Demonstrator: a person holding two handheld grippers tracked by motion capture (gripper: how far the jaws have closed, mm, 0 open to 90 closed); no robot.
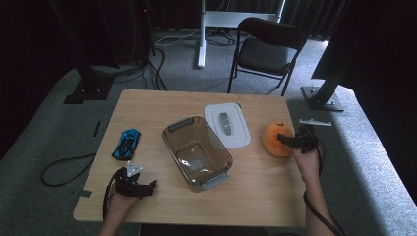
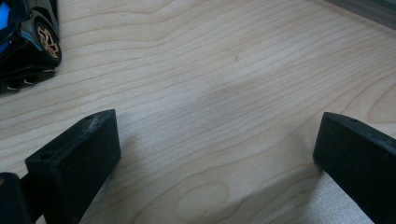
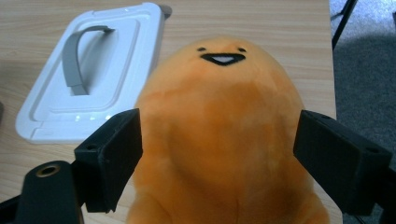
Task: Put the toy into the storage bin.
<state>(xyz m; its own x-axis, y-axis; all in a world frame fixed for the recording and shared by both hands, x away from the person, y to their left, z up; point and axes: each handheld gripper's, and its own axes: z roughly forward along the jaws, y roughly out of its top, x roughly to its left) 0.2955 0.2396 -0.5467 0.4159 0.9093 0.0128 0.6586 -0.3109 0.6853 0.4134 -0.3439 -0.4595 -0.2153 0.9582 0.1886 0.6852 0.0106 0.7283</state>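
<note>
the right gripper [image 3: 219,154] is straddling the one orange plush [image 3: 224,135], jaws spread on either side of it, seemingly touching its flanks without squeezing; the plush's base is cut off below. the plush is sitting at the table's [image 1: 265,191] right edge, just beside the single white lid [image 1: 227,125]. the left gripper [image 2: 215,154] is gaping over bare wood, holding nothing, near one blue car [image 2: 23,42], half cropped. one clear bin [image 1: 197,152] is standing mid-table.
</note>
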